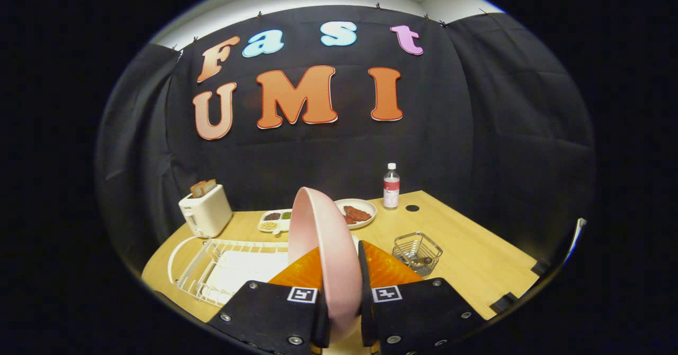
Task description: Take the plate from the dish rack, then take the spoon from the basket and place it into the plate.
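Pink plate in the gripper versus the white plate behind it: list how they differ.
The pink round plate stands on edge, clamped between the gripper fingers; the white round plate lies flat on the wooden table. The pink plate is empty; the white plate holds reddish-brown food. Both are round dishes.

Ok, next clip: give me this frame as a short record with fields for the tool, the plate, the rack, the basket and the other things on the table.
tool: the tool is shut on the pink plate, one finger on each face
plate: held on edge, upright, lifted above the table
dish rack: white dish rack just beyond the fingers, slots bare
basket: wire basket on the table, spoon lying inside
other items: toaster with bread, divided tray, plate of food, bottle
task stage: plate out of rack, spoon not yet taken
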Demonstrator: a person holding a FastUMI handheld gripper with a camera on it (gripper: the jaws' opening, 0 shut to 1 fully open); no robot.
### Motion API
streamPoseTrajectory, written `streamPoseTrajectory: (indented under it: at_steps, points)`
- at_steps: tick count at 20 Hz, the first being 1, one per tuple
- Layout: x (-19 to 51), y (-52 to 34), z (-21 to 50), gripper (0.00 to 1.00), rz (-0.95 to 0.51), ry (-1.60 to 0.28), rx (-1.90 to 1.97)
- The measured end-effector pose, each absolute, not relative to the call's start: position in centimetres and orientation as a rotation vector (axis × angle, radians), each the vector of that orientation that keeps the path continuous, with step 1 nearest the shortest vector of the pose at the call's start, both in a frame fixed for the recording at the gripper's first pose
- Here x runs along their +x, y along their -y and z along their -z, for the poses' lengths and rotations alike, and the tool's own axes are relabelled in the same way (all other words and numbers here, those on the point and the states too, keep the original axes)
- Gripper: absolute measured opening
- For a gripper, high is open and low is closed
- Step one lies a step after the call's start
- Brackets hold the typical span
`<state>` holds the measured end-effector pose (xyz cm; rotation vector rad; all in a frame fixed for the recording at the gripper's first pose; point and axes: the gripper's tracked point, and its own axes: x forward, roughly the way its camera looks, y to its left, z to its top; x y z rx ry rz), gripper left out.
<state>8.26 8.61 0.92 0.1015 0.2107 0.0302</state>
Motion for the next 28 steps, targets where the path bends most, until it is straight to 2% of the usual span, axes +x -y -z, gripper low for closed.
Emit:
streamPoseTrajectory:
  at_steps: [5,13,18,28]
  points:
    - [2.8,-9.9,1.2,0.23,-0.124,-0.232,0.187]
    - [-4.3,-10.9,9.5,0.23,-0.217,-0.343,0.469]
    - [-5.4,-11.1,14.7,0.23,-0.218,-0.441,0.693]
    - [-4.6,-14.5,19.7,0.23,-0.328,-0.601,0.937]
